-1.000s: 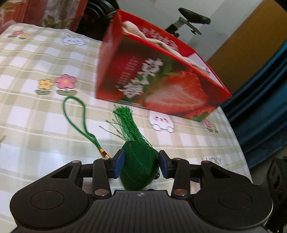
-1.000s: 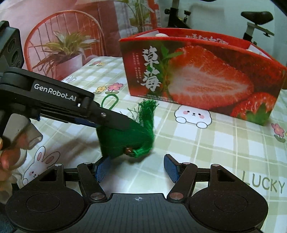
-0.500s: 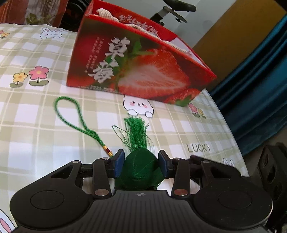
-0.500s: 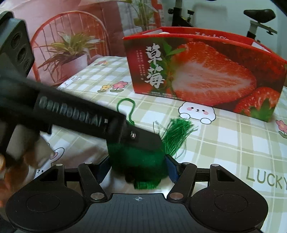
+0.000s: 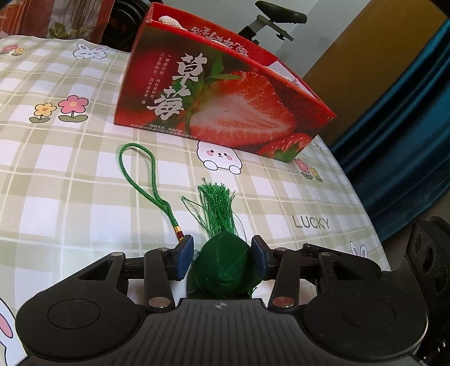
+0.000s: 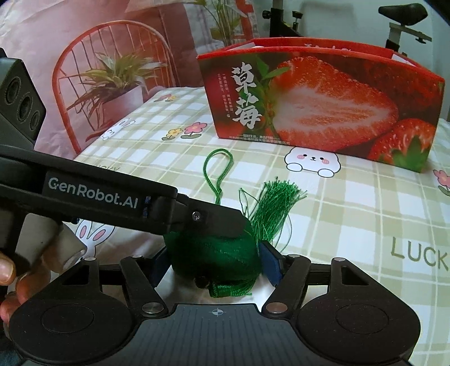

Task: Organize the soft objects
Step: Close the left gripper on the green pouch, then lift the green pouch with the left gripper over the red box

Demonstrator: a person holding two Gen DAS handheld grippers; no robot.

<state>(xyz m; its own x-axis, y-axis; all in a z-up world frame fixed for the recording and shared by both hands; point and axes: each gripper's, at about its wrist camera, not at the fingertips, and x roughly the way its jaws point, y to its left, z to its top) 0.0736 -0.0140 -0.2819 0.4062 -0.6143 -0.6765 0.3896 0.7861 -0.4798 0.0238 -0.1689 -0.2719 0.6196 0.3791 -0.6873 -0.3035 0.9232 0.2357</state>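
A green stuffed pouch [image 5: 225,267] with a green tassel [image 5: 218,207] and a green cord loop [image 5: 140,174] lies on the checked tablecloth. My left gripper [image 5: 222,257] is shut on the pouch, its blue pads pressing both sides. In the right wrist view the pouch [image 6: 213,256] sits between the pads of my right gripper [image 6: 216,264], which closes around it; the left gripper's finger crosses above it. A red strawberry box [image 5: 222,95], open on top, stands behind, also in the right wrist view [image 6: 320,104].
The tablecloth [image 5: 56,174] has rabbit, flower and LUCKY prints. The table edge [image 5: 362,202] falls off to the right by a blue curtain [image 5: 407,126]. A red wire chair [image 6: 112,84] with a plant stands at the left. An exercise bike [image 6: 405,17] stands behind the box.
The pouch was pulled nearer and set between the right gripper's pads, and those pads closed in on it. The left gripper kept its hold; the tassel and cord trailed along the cloth.
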